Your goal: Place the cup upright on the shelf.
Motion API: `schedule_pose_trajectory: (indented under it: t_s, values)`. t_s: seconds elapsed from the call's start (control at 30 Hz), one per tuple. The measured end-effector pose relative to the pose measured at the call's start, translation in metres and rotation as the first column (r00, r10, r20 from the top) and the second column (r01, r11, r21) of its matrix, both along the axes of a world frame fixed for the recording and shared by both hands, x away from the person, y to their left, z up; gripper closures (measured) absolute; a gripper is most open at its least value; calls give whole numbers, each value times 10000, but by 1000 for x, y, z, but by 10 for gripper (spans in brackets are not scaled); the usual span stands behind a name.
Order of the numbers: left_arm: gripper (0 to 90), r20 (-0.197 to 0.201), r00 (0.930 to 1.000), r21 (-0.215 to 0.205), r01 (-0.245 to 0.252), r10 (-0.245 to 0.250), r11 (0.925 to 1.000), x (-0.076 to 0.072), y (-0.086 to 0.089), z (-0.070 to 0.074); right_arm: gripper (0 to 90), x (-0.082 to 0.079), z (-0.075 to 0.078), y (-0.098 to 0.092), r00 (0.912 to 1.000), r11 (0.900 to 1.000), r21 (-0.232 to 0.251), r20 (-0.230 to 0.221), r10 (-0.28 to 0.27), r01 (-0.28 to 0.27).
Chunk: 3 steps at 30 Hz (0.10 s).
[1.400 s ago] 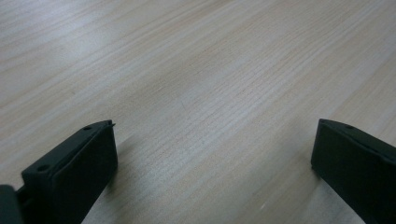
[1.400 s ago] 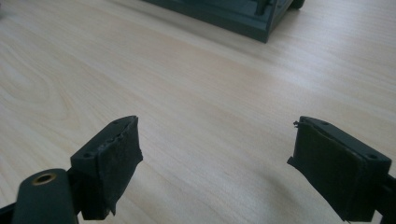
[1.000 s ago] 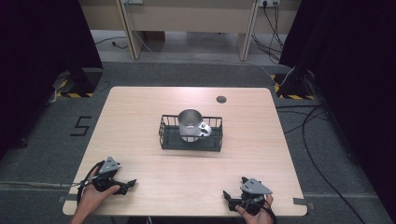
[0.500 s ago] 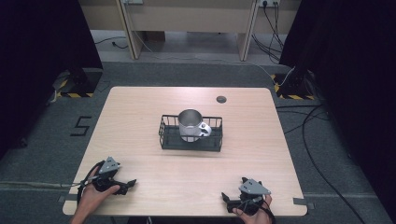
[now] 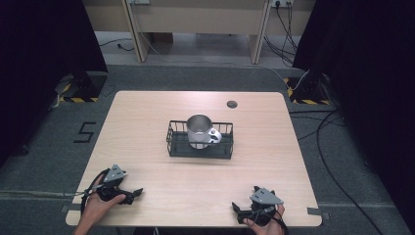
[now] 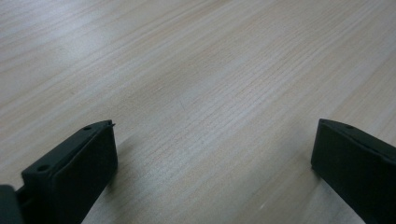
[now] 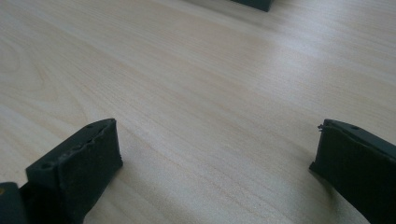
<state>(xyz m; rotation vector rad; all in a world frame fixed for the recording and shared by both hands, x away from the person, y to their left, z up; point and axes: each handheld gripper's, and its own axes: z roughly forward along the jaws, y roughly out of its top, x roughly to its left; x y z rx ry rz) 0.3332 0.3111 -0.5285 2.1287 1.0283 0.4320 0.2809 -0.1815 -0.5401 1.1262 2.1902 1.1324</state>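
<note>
Resting near the counter's (image 5: 147, 122) front edge, both tools sit with bare wood in front of them: the left tool (image 5: 131, 194) toward the front-left corner, the right tool (image 5: 238, 211) toward the front-right corner. The left one is released, its jaws spread wide in the left gripper view with nothing between them. The right one has just been opening its jaws, and in the right gripper view they stand wide apart over empty wood.

The steel mug (image 5: 199, 131) stands upright inside the black wire basket (image 5: 199, 151) at the middle of the counter, well apart from both tools, its handle turned toward the right edge.

The step in hand looks like the first reach for the mug. To do it well, I would bring the right tool forward and over the basket's front rim, keeping the jaws wide until they straddle the mug's wall or handle, then close squarely so the smooth metal does not slip. Lifting straight up should clear the wire sides.

Counted: one mug, one basket, two tools, and one small dark disc (image 5: 232, 104) near the back edge, possibly a cable port.
</note>
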Motion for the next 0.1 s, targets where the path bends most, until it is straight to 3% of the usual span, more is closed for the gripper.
schedule_pose_trajectory:
  t_s: [0.1]
  values:
    - [0, 0, 10000, -1, 0, 0, 10000, 0, 0, 0, 7, 0, 0, 0, 10000, 10000, 11, 10, -3, 3]
